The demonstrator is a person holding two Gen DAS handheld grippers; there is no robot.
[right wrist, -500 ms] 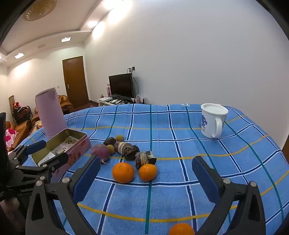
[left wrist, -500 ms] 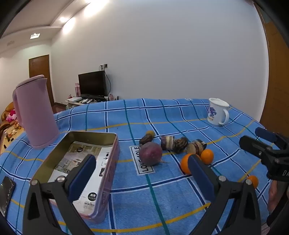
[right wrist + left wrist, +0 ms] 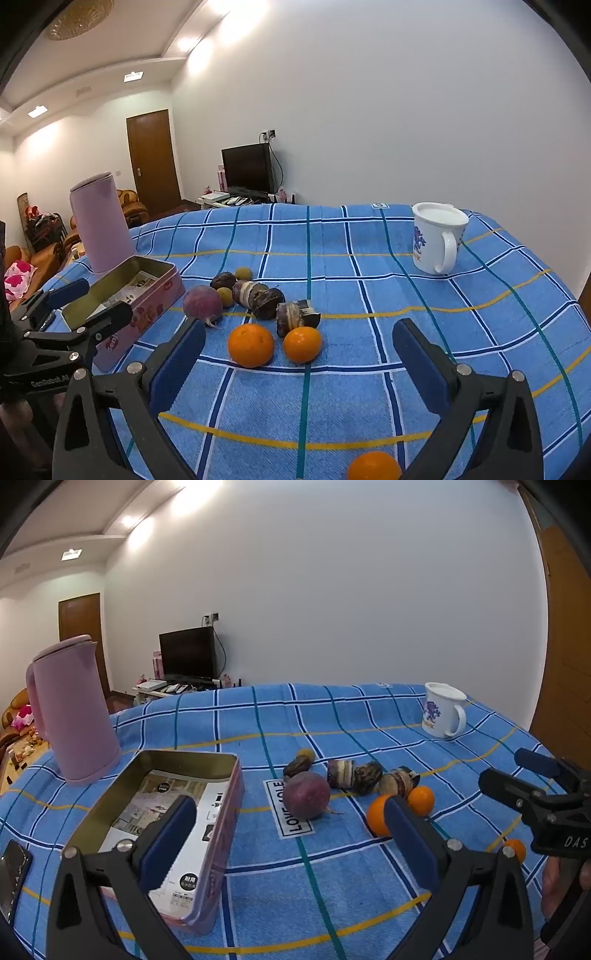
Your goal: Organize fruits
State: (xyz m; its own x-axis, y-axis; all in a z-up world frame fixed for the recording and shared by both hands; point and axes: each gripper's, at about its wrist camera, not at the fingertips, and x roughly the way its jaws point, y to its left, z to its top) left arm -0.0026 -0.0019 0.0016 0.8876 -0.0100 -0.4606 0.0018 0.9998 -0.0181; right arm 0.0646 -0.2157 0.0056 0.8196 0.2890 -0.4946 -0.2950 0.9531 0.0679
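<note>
Fruits lie in a cluster mid-table: a purple round fruit (image 3: pixel 306 799) (image 3: pixel 202 301), several dark brown fruits (image 3: pixel 364 772) (image 3: pixel 267 297), small yellow ones (image 3: pixel 243 273), two oranges (image 3: pixel 251 345) (image 3: pixel 302 344) and a third orange (image 3: pixel 373 466) near the front edge. An open pink tin (image 3: pixel 162 812) (image 3: pixel 127 291) with printed paper inside sits left of them. My left gripper (image 3: pixel 288 834) is open and empty, above the tin's near corner. My right gripper (image 3: pixel 299 356) is open and empty, just before the two oranges.
A pink kettle (image 3: pixel 72 709) stands behind the tin. A white mug (image 3: pixel 437 236) stands at the back right. A phone (image 3: pixel 13 871) lies at the left edge. A blue checked cloth (image 3: pixel 369 369) covers the table.
Both grippers have shifted slightly forward toward the fruits. Nothing on the table has moved.
</note>
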